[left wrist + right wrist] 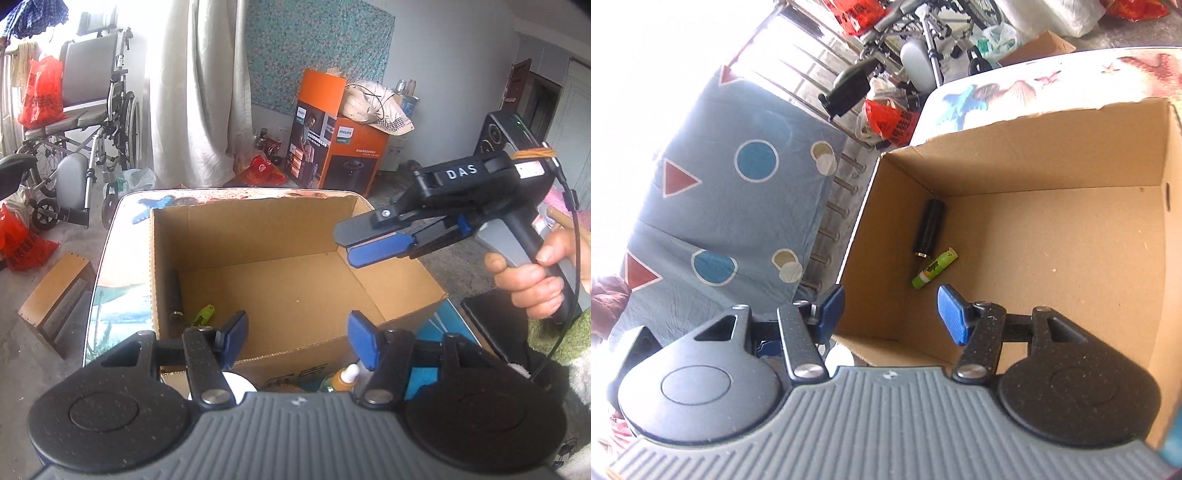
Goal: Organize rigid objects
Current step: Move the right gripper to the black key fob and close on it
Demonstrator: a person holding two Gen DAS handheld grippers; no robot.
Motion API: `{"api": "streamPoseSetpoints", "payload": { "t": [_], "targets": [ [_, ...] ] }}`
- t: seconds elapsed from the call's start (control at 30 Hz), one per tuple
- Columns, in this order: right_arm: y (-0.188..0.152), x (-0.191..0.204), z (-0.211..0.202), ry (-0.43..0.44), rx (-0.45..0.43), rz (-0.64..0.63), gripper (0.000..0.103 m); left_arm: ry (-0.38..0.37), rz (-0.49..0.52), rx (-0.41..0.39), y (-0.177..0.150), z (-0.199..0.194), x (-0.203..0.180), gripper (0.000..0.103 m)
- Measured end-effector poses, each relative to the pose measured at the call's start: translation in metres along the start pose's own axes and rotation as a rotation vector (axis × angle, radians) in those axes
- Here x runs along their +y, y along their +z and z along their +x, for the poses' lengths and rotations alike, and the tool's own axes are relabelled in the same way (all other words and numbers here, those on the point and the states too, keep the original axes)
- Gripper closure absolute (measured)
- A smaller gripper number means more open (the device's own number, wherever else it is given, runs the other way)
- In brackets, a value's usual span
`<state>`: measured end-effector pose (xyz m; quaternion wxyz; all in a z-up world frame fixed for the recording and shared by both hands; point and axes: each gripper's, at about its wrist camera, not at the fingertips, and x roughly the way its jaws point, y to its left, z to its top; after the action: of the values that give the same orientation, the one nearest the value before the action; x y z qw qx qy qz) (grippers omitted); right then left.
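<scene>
an open cardboard box [295, 291] stands on a counter [110, 280] with a sea-creature print. inside it, by the left wall, lie a black cylinder [929, 229] and just beside it a small green tube [934, 267], the two nearly touching at their near ends; the rest of the box floor is bare.

the left hand-held gripper [297, 341] hangs over the near edge of the box, its blue pads about half apart with nothing between them. below it, outside the near wall, a dropper bottle [343, 380] and a white round thing [236, 384] peek out.

the right hand-held gripper [351, 245], held by a hand [535, 273], hovers above the box's right side; its own view shows its pads [951, 314] roughly half open and empty, pointing down into the box.
</scene>
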<state>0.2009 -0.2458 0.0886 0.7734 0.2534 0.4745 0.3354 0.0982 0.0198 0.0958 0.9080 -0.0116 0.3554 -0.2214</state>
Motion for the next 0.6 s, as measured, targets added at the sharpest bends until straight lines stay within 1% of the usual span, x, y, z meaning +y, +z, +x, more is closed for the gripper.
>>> {"api": "streamPoseSetpoints", "payload": {
  "t": [0.1,0.17,0.27,0.33,0.4,0.43,0.5,0.53,0.57,0.6],
  "targets": [
    [-0.036,-0.013,-0.058,0.018,-0.11,0.016,0.047,-0.046,0.014,-0.013,-0.008,-0.005,-0.013,0.04],
    [-0.069,-0.032,-0.098,0.008,-0.193,0.039,0.047,-0.091,0.028,-0.002,-0.016,-0.001,-0.025,0.039],
    [-0.115,-0.062,-0.123,-0.04,-0.267,0.101,0.047,-0.163,0.054,0.056,-0.03,0.021,-0.049,0.039],
    [-0.147,-0.086,-0.119,-0.08,-0.284,0.168,0.047,-0.2,0.08,0.113,-0.042,0.042,-0.068,0.039],
    [-0.172,-0.107,-0.105,-0.116,-0.288,0.23,0.05,-0.231,0.118,0.165,-0.054,0.063,-0.087,0.04],
    [-0.182,-0.115,-0.093,-0.134,-0.288,0.256,0.051,-0.241,0.134,0.191,-0.059,0.073,-0.096,0.041],
    [-0.196,-0.126,-0.067,-0.167,-0.28,0.298,0.057,-0.254,0.173,0.238,-0.071,0.095,-0.113,0.045],
    [-0.204,-0.132,-0.054,-0.179,-0.276,0.311,0.058,-0.252,0.192,0.254,-0.076,0.104,-0.121,0.05],
    [-0.21,-0.136,-0.05,-0.184,-0.267,0.324,0.06,-0.245,0.208,0.267,-0.079,0.11,-0.127,0.056],
    [-0.215,-0.141,-0.047,-0.189,-0.256,0.334,0.064,-0.234,0.229,0.278,-0.085,0.117,-0.134,0.057]
  ]
}}
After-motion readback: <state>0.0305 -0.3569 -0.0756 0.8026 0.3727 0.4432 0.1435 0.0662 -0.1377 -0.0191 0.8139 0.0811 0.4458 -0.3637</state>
